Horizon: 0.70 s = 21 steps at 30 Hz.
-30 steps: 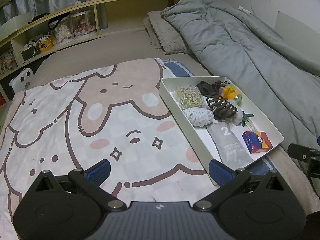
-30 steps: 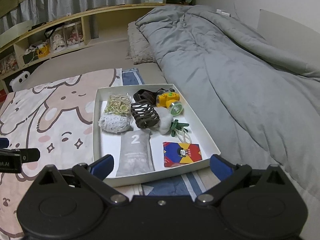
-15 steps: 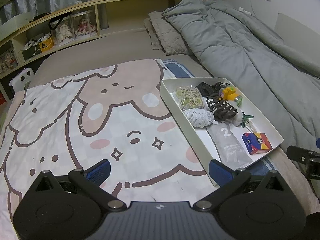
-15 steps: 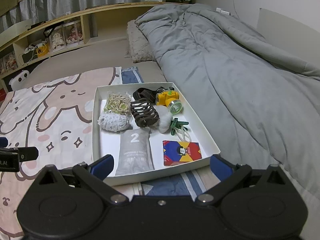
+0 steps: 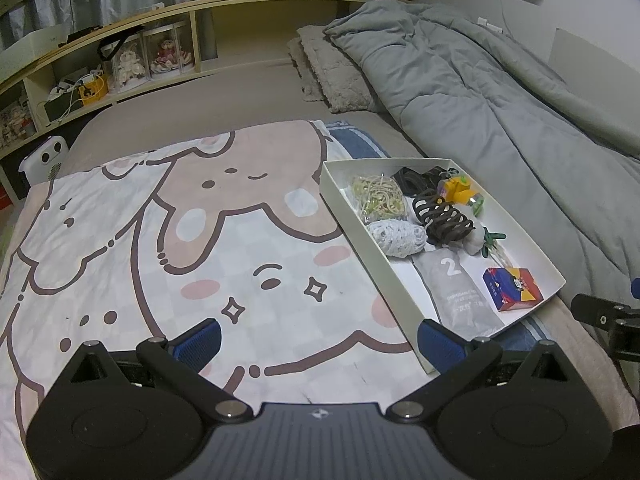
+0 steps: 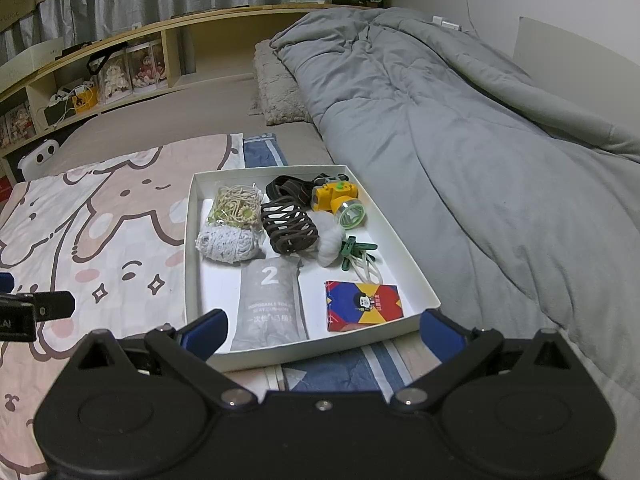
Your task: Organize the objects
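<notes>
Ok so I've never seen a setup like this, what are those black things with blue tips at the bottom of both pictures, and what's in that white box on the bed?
They are two hand-held grasping tools, one per hand, each with a fisheye camera looking forward along its two blue-tipped fingers. One picture comes from the left tool, the other from the right tool. Both are open and hold nothing. On the bed, beside a cartoon blanket, lies a white tray holding a yellow headlamp, a brown hair claw, a bag of rubber bands, a white string bundle, a grey packet marked 2, green clips and a colourful card box.
</notes>
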Tool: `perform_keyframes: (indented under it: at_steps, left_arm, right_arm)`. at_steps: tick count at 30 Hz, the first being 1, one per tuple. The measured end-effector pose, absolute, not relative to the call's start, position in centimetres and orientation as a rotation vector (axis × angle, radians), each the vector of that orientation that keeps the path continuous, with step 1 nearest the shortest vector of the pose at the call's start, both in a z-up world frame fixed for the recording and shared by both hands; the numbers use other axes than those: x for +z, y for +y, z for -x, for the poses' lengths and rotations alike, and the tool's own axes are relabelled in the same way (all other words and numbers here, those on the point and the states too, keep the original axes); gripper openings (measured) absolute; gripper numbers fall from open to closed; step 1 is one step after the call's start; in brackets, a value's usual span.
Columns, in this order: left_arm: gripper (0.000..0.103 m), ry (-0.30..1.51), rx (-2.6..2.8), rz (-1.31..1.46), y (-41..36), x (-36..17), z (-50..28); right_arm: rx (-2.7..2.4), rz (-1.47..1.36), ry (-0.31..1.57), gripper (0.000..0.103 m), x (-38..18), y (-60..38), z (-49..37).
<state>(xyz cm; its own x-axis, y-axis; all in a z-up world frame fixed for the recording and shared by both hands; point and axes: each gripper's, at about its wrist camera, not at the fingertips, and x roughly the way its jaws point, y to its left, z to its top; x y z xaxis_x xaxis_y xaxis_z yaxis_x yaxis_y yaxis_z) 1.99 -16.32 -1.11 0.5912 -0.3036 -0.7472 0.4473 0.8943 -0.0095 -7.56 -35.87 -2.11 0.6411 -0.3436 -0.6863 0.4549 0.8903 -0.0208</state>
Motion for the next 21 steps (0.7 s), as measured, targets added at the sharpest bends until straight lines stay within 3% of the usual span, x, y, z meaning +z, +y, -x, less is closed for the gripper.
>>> perform_keyframes:
  at_steps: [21]
  left_arm:
    - [0.103, 0.831, -0.441, -0.185, -16.38, -1.03, -1.99]
  right_arm:
    - [-0.455, -0.162, 0.752, 0.103, -2.28, -35.92, 7.48]
